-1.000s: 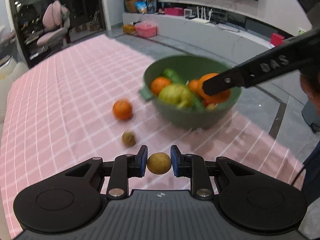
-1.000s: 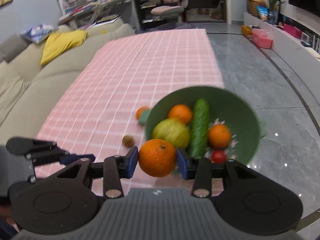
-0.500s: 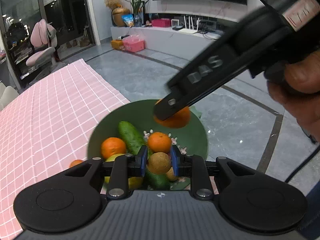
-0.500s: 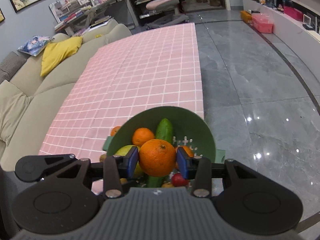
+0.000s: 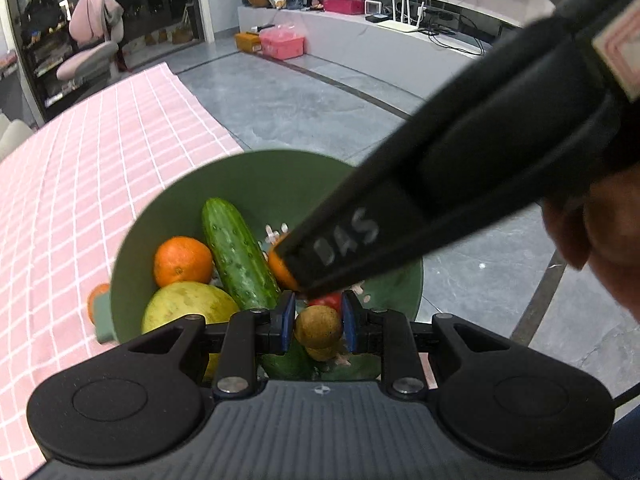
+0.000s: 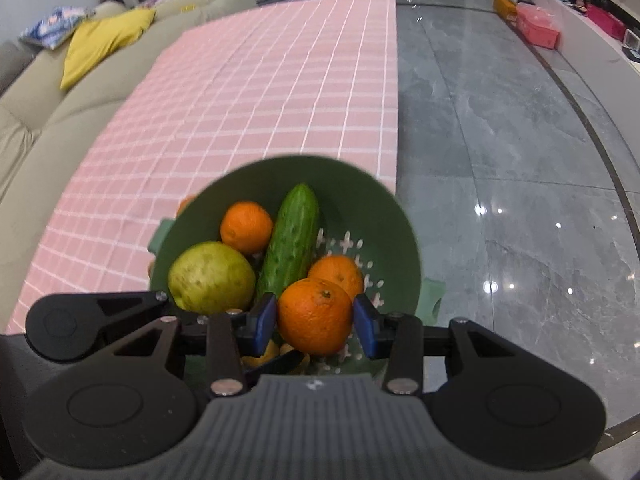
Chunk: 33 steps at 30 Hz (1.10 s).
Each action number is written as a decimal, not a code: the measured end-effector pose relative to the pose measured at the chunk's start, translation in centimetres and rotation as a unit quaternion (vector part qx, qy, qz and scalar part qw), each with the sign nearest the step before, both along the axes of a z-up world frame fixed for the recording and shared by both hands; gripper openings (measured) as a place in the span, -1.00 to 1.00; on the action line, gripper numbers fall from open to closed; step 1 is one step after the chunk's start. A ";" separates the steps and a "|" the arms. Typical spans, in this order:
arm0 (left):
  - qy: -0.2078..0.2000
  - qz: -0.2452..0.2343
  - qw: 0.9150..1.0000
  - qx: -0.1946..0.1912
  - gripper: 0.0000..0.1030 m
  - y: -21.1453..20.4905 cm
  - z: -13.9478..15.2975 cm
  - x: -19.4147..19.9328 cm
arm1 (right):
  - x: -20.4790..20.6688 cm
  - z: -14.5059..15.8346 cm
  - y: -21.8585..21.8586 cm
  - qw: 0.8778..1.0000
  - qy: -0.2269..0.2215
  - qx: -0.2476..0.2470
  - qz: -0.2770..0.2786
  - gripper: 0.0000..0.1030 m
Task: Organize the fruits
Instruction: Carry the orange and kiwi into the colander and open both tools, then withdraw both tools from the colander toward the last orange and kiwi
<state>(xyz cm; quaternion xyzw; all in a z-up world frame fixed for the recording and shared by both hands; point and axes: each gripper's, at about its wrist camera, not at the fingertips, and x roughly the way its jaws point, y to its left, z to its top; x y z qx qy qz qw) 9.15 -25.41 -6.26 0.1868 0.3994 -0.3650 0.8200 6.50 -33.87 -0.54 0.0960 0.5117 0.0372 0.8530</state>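
A green colander bowl (image 5: 260,184) (image 6: 340,184) stands at the corner of the pink checked tablecloth (image 6: 260,92). It holds a cucumber (image 6: 292,240), oranges (image 6: 246,226), a yellow-green pear-like fruit (image 6: 210,276) and a small red fruit (image 5: 330,300). Over the bowl, my left gripper (image 5: 318,322) is shut on a small brown kiwi (image 5: 318,326). My right gripper (image 6: 315,322) is shut on a large orange (image 6: 314,316), also above the bowl. The right gripper's black body (image 5: 460,184) crosses the left wrist view and hides part of the bowl.
One orange (image 5: 96,296) lies on the cloth just left of the bowl. A beige sofa with a yellow cushion (image 6: 104,40) runs along the cloth's left side. Grey tiled floor (image 6: 500,160) drops off right of the table edge. A hand (image 5: 600,240) holds the right gripper.
Both grippers have travelled from beside the bowl to above it, each carrying its fruit. The bowl now looks larger and closer, and the right gripper has sunk lower across the left view.
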 end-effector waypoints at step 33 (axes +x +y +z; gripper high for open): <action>-0.026 0.057 0.997 -0.053 0.57 4.5 4.9 -0.7 | -0.3 1.5 -0.8 0.998 -0.053 0.019 -0.026 -0.04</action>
